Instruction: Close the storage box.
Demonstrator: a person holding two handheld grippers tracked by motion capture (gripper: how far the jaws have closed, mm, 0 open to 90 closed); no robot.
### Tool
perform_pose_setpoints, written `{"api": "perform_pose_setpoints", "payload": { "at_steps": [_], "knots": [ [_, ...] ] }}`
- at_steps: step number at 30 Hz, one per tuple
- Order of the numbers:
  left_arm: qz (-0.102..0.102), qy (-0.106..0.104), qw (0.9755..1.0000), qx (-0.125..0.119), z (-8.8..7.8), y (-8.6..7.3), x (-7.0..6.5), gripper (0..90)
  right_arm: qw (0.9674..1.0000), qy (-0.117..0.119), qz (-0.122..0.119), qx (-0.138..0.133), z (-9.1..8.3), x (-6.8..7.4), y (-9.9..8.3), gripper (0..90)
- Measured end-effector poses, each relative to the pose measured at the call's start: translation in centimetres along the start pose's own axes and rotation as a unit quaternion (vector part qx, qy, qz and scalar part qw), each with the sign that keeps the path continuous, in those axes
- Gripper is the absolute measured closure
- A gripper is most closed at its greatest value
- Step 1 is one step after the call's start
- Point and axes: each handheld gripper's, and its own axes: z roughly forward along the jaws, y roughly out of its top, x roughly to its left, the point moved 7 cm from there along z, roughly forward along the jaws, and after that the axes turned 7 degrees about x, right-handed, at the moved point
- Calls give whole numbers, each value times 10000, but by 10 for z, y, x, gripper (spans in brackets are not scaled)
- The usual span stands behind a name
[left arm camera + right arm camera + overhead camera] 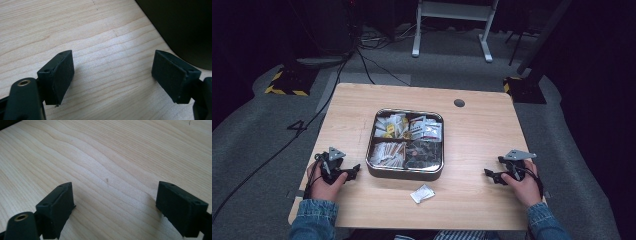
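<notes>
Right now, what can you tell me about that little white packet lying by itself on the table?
The small white packet looks like a crinkly plastic sachet with faint print too small to read. It lies flat and slightly askew on the wooden table, just in front of the metal tray, apart from it. Nothing touches it but the tabletop; both grippers sit off to the sides.

A small white packet lies flat on the tabletop, crinkled and slightly skewed, just in front of the tin. The tin is square and metal with rounded corners (four compartments, all stocked with packets, white, yellowish and dark), sitting mid-tabletop.
</notes>
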Motion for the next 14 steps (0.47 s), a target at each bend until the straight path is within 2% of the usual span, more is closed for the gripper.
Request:
{"api": "perform_pose_setpoints", "payload": {
  "at_steps": [14],
  "knots": [
    [2, 3, 10000, 1, 0, 0, 0, 188, 10000, 29, -18, 19, 2, 1, 1, 119]
  ]
}}
